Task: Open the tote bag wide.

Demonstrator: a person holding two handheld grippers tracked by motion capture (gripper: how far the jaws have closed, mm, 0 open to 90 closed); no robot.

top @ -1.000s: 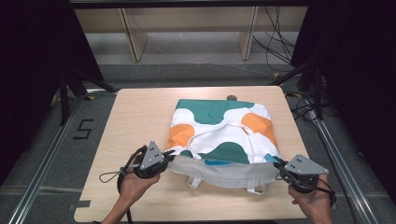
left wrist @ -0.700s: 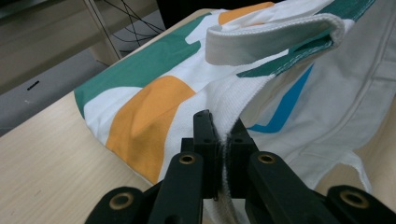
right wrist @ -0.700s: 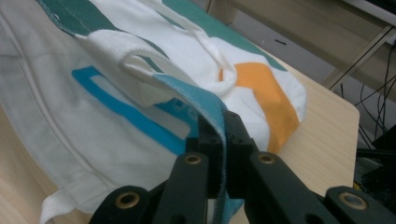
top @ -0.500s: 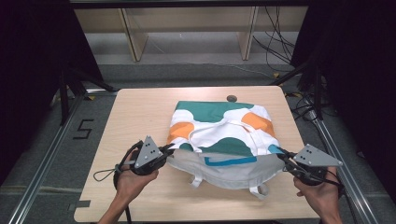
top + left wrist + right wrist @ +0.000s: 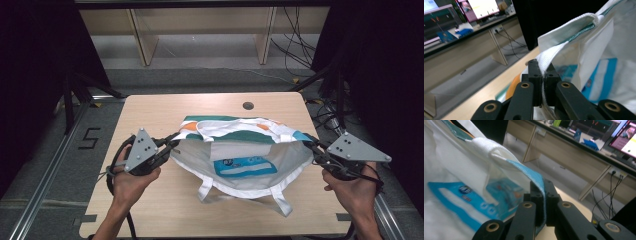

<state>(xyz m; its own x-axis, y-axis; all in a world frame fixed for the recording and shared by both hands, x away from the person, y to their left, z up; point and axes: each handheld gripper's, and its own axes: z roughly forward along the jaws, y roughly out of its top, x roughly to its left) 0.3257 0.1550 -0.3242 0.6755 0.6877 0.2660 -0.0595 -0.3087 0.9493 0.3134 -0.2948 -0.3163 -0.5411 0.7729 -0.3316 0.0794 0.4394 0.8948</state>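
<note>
Wooden surface [image 5: 150, 210] w/ a small round hole [image 5: 248, 106] beyond the bag. Tote bag [image 5: 240, 150] hangs over the surface's middle, stretched wide btwn the two grippers, mouth open toward the person; white lining, teal/orange print on the far wall, a blue-and-white label [image 5: 245, 166] on the inside. Bag's lower part and white straps [image 5: 280, 202] sag onto the surface on the person's side.

Left hand-held gripper [image 5: 172, 145] at the bag's left edge: jaws pressed together on the white hem, seen close in the left gripper view [image 5: 543, 75], webbing pinched btwn the black pads. Right hand-held gripper [image 5: 310, 146] at the bag's right edge: jaws clamped on the blue-trimmed rim, fabric running down btwn them in the right gripper view [image 5: 544, 195]. Both raised off the surface; a hand [image 5: 127, 182] under the left one, a hand [image 5: 352, 187] under the right.
</note>
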